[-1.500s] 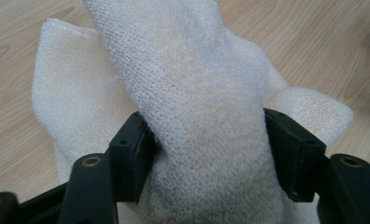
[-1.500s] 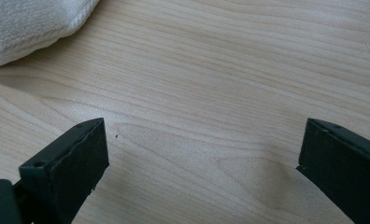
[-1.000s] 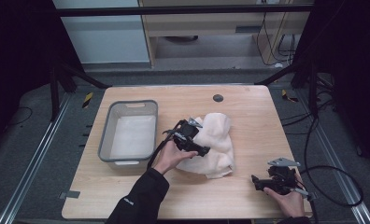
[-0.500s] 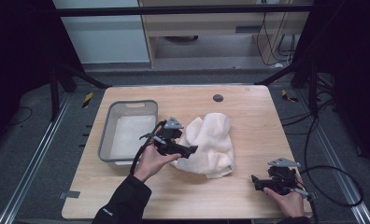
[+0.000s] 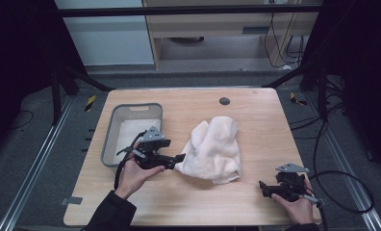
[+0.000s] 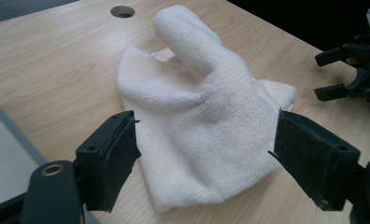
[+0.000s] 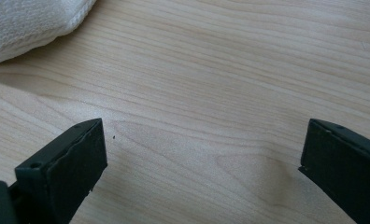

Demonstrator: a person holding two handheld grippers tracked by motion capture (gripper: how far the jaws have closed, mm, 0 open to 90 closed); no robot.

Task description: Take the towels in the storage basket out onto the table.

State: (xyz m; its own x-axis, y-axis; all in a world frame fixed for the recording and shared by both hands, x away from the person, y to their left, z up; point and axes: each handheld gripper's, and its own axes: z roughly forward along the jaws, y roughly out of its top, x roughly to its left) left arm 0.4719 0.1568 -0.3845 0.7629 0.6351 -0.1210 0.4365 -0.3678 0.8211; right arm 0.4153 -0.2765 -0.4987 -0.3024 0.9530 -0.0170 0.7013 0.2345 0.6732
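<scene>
Since the earlier frames the left gripper (image 5: 171, 159) has drawn back from the white towel (image 5: 214, 150) toward the grey bin (image 5: 110, 138), and its fingers (image 6: 109, 158) are now spread wide and hold nothing. From the left gripper view the towel lies just beyond them, crumpled, one piece only. The right gripper (image 5: 268, 188) has not moved; its fingers (image 7: 64, 170) are also wide apart over bare wood. Two grippers, one towel, one bin and one small dark hole (image 5: 224, 101) are on the tabletop (image 5: 270, 127). The left hand (image 5: 133, 174) reaches in low and points its gripper rightward at the towel's left edge. The right hand (image 5: 294, 204) rests near the front right corner. The right gripper view shows a corner of the towel at its upper left.
</scene>
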